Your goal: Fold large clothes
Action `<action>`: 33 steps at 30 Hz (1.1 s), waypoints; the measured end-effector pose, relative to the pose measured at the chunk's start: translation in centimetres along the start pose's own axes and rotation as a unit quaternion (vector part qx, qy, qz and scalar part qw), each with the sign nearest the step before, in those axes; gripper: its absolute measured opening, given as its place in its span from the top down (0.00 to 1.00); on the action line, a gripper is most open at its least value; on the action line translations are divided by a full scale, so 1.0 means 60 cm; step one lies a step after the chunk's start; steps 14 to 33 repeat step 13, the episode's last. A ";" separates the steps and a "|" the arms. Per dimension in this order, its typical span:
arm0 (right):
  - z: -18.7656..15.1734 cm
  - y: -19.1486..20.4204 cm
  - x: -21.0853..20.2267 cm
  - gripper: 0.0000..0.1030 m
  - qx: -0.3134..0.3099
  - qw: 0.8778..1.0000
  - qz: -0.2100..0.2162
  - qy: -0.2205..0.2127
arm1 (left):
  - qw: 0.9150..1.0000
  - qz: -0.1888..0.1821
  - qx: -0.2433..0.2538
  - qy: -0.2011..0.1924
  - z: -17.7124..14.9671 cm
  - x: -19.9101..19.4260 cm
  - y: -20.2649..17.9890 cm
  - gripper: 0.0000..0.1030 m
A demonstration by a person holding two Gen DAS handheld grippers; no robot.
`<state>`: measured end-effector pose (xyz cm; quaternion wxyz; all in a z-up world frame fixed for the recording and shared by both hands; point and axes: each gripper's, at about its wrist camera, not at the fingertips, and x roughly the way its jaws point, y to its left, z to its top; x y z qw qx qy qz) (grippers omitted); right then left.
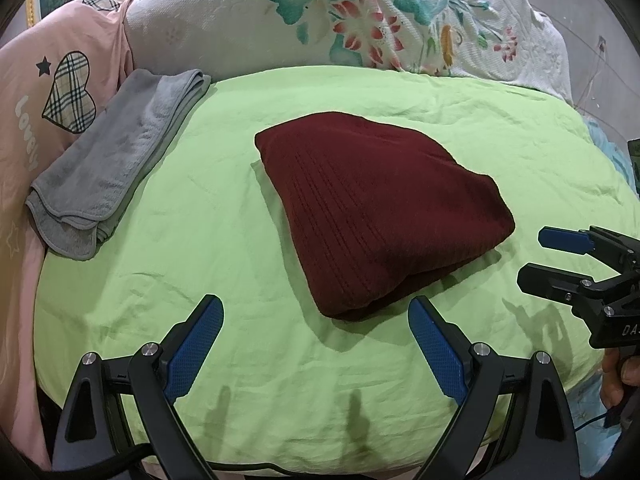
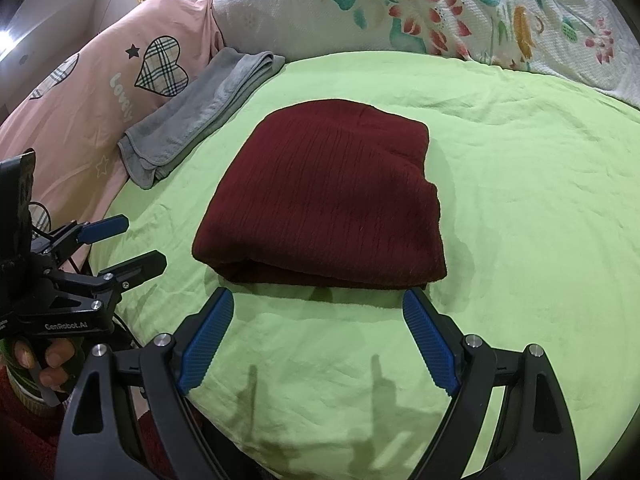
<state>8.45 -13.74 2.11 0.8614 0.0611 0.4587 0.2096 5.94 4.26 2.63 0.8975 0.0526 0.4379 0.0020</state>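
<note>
A dark red ribbed knit garment [image 1: 380, 212] lies folded into a thick, compact rectangle in the middle of the light green sheet [image 1: 200, 240]. My left gripper [image 1: 316, 312] hovers just short of its near corner, jaws wide apart and empty. In the right wrist view the same garment [image 2: 324, 196] lies straight ahead, its folded edge facing my right gripper [image 2: 318, 304], which is open and holds nothing. Each gripper also shows in the other's view: the right gripper [image 1: 532, 254] at the right edge, the left gripper [image 2: 140, 240] at the left, held by a hand [image 2: 52, 364].
A folded grey towel [image 1: 116, 160] lies at the left edge of the green sheet. Behind it is pink bedding with a plaid heart [image 1: 70, 92]. A white floral quilt [image 1: 360, 16] is bunched along the back. The green sheet extends wide to the right of the garment.
</note>
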 end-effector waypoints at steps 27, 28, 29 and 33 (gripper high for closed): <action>0.016 -0.011 0.015 0.16 0.011 1.000 0.004 -0.001 | 1.000 0.001 -0.007 0.001 0.016 0.015 0.007 0.08; 0.016 -0.011 0.015 0.16 0.011 1.000 0.004 -0.001 | 1.000 0.001 -0.007 0.001 0.016 0.015 0.007 0.08; 0.016 -0.011 0.015 0.16 0.011 1.000 0.004 -0.001 | 1.000 0.001 -0.007 0.001 0.016 0.015 0.007 0.08; 0.016 -0.011 0.015 0.16 0.011 1.000 0.004 -0.001 | 1.000 0.001 -0.007 0.001 0.016 0.015 0.007 0.08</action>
